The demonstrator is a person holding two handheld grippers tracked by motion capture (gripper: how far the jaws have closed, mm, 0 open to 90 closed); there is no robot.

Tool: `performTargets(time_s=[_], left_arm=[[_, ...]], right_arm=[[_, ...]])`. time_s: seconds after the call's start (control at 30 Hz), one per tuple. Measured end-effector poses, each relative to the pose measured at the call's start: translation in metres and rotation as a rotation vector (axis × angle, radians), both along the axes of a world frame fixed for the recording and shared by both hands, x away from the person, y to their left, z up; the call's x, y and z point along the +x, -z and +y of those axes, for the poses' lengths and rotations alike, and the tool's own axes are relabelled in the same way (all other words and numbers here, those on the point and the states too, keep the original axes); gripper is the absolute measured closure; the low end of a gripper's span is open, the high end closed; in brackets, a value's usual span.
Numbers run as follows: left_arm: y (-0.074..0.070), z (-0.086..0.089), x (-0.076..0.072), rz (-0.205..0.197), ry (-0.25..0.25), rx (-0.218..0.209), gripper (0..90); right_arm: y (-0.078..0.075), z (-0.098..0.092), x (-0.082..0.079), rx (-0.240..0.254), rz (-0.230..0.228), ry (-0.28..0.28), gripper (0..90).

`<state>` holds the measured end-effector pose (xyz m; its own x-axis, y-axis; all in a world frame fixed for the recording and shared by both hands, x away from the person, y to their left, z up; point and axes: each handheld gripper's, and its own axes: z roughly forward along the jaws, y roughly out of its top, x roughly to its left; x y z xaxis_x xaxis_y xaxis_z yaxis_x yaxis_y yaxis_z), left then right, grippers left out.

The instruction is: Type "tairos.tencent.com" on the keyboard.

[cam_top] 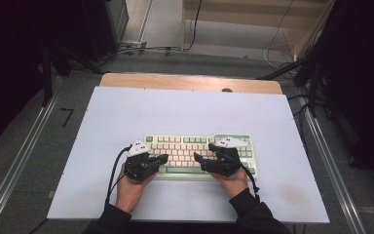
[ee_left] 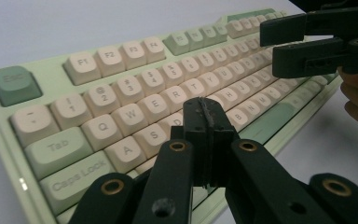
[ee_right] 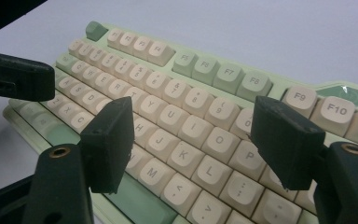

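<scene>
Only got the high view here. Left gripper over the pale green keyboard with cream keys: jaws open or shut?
Observer: Shut. The left gripper has its jaws pressed together, nothing between them.
Operator: Over which keys?
Observer: Its tip covers the pale green keyboard with cream keys just right of S, below R and T.
Operator: Right one?
Observer: The right gripper is open and empty, jaws apart above J, K and L.

High cam looks down from above; both claw cams sit close, low, sharing the keyboard (cam_top: 200,155).
</scene>
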<state>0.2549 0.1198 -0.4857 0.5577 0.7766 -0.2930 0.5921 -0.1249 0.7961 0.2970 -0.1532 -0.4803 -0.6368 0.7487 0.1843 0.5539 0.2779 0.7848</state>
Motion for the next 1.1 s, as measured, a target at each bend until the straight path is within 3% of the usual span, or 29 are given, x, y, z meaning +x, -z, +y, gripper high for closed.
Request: performTargets(time_s=[0.23,0.6,0.9,1.1], left_arm=[[0.002,-0.009,0.005,0.005,0.029,0.011,90.0],[0.008,-0.021,0.008,0.030,0.042,0.079,90.0],[0.010,-0.022,0.008,0.040,0.033,0.092,90.0],[0.011,-0.022,0.008,0.043,0.037,0.073,90.0]], right_arm=[[0.000,-0.009,-0.002,0.005,0.001,0.022,28.8],[0.000,-0.017,-0.004,0.008,0.005,0.049,28.8],[0.001,-0.016,-0.004,0.001,0.006,0.046,28.7],[0.001,-0.015,-0.004,0.000,0.005,0.044,28.8]])
